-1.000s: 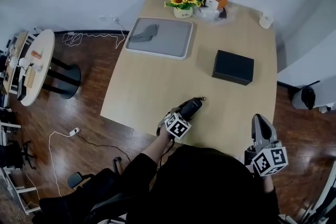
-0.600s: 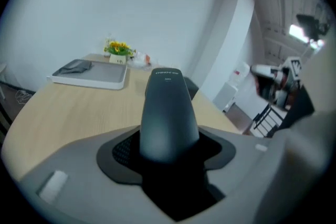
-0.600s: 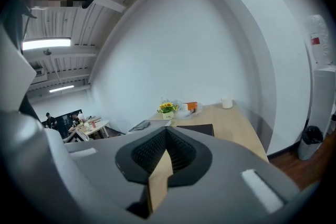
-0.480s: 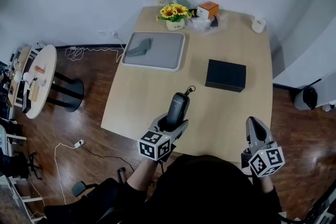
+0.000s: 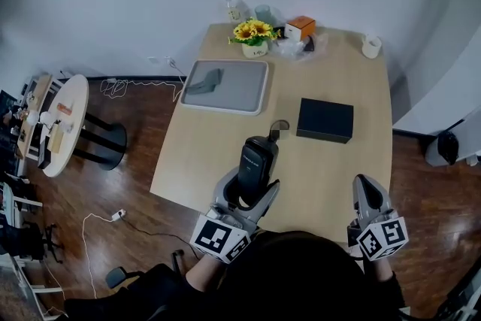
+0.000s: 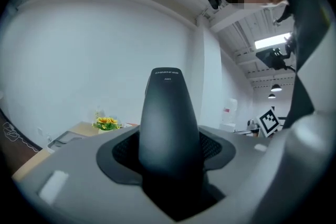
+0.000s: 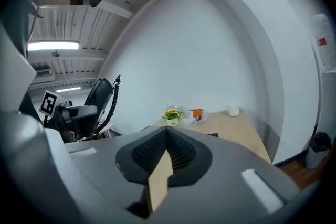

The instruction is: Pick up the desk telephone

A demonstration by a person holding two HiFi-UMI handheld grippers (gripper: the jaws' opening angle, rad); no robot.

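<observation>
While above the desk (image 5: 203, 150), left tool (image 5: 248, 190) tight around telephone handset (image 5: 257, 154).

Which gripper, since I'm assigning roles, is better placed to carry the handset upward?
Left. The left gripper is shut on the handset, while the right gripper is shut on nothing at the desk's near edge, apart from it.

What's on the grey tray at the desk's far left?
One small grey object sits near the left end of the tray; the rest shows bare. What the object is cannot be told, and the patch beneath it is covered.
</observation>
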